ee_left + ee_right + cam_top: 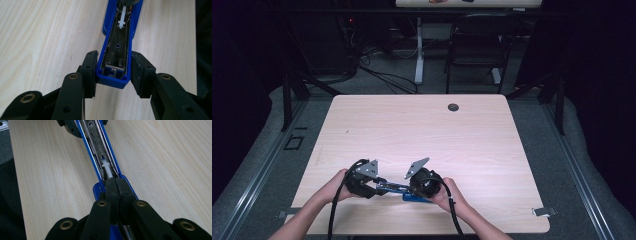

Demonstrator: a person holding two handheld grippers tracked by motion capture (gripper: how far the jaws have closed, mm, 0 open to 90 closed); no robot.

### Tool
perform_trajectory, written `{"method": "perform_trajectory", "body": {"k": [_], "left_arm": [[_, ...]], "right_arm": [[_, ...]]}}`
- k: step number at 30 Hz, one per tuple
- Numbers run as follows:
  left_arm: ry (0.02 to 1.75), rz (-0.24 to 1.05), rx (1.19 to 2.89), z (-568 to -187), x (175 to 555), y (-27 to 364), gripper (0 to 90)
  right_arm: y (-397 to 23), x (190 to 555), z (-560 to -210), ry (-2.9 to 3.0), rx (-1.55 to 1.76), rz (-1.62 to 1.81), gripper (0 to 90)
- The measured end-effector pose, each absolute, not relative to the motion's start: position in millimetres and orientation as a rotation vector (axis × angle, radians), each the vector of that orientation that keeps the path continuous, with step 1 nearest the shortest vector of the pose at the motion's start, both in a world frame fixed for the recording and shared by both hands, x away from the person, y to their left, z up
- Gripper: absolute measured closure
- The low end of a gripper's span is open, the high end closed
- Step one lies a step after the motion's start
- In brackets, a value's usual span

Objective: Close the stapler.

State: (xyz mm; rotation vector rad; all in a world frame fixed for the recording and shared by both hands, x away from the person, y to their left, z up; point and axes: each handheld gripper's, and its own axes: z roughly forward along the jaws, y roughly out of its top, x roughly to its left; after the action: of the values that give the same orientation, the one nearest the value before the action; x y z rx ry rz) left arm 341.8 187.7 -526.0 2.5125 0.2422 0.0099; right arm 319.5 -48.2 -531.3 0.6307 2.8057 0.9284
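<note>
An opened blue stapler lies near the table's front edge, its metal staple channel facing up. My left gripper holds the channel's blue front end, with one pad pressed on each side. In the high view my left gripper is at the stapler's left end and my right gripper at its right end. My right gripper is shut, its pads together over the stapler's hinge end, right behind the white pusher. Whether they pinch part of it is hidden.
The light wooden table has a dark round grommet at the far side. A black chair and cables stand beyond it on the floor. Tape tabs mark the front corners. The person's forearms enter from the bottom edge.
</note>
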Motion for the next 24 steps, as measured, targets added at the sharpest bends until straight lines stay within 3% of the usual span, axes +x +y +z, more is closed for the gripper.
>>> {"method": "perform_trajectory", "body": {"k": [24], "left_arm": [[0.229, 0.07, 2.384, -512.7, 335.2, 185.0, 60.0]], "right_arm": [[-44.6, 315.5, -523.7, 2.781, 0.599, 0.981, 89.6]]}}
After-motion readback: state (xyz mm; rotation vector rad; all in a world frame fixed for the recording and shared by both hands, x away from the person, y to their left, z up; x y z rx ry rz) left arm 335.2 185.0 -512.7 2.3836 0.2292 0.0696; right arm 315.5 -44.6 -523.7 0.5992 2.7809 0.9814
